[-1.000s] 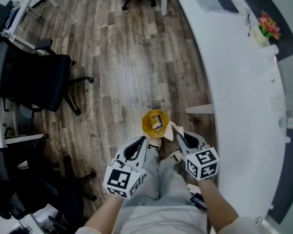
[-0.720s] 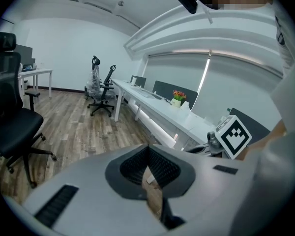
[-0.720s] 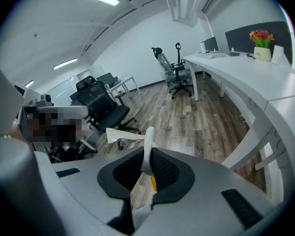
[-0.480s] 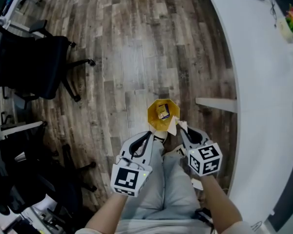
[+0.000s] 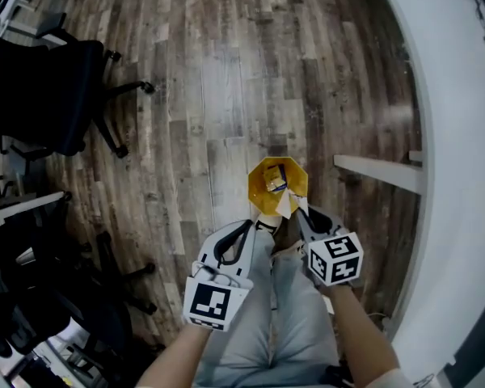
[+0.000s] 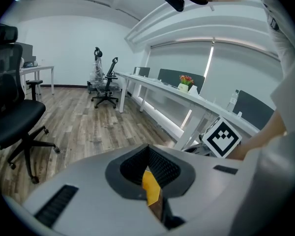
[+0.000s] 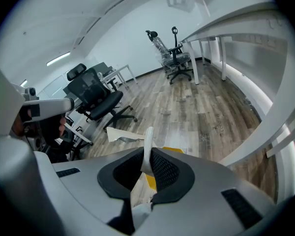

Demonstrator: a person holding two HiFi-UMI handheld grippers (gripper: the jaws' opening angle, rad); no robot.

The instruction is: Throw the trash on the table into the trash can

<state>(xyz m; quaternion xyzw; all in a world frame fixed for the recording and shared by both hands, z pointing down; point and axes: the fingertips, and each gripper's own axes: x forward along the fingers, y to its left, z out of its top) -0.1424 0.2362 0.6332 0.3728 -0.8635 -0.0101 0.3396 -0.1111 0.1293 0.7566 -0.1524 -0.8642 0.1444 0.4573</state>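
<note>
Lowering both hands to the yellow trash can (image 5: 256, 188): right tongs (image 5: 301, 214) clamped on white paper scrap (image 5: 284, 205), now at its rim; left tongs (image 5: 255, 226) together, apparently empty. Release looks next.

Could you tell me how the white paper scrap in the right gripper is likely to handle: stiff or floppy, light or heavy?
The paper scrap looks thin, standing edge-on and bent above the right gripper, so it is probably floppy. It also seems very light, so it may flutter rather than drop straight towards the yellow trash can on the floor.
</note>
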